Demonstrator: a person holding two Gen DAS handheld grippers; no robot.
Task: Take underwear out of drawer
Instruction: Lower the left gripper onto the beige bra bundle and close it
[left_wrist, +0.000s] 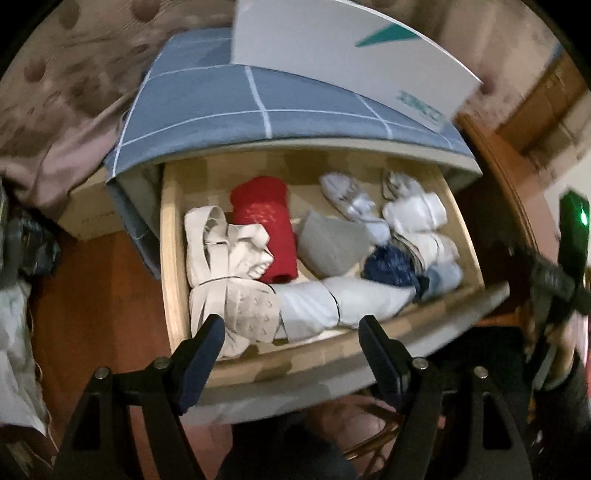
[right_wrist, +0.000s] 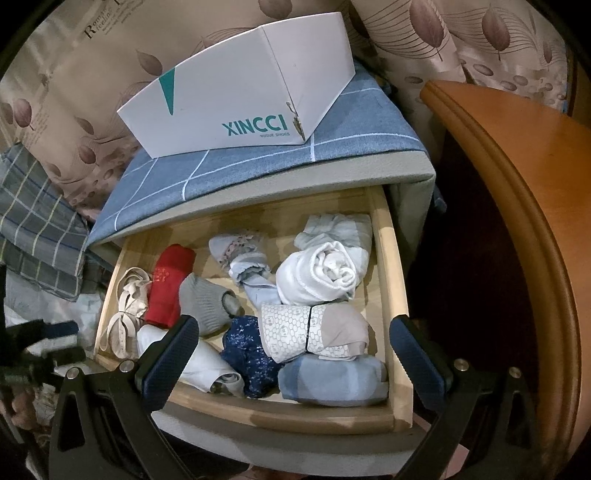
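The wooden drawer (left_wrist: 171, 240) (right_wrist: 391, 258) is pulled out and holds several rolled garments. Among them lie a red roll (left_wrist: 266, 221) (right_wrist: 170, 291), a cream bra (left_wrist: 221, 266) (right_wrist: 125, 310), a grey piece (left_wrist: 332, 243) (right_wrist: 207, 302), a navy patterned roll (left_wrist: 391, 266) (right_wrist: 247, 350), a white roll (right_wrist: 317, 273), a printed white-and-beige roll (right_wrist: 314, 332) and a light blue roll (right_wrist: 332, 380). My left gripper (left_wrist: 291, 325) hovers open over the drawer's front edge, above a pale folded piece (left_wrist: 332, 306). My right gripper (right_wrist: 295, 332) hangs open above the drawer's front right part, empty.
A white shoe box (right_wrist: 236, 96) (left_wrist: 351, 48) sits on the blue checked cloth (right_wrist: 258, 162) covering the cabinet top. An orange wooden bed frame (right_wrist: 524, 177) stands right of the drawer. Leaf-patterned curtains (right_wrist: 74, 74) hang behind. Checked fabric (right_wrist: 33, 221) lies at the left.
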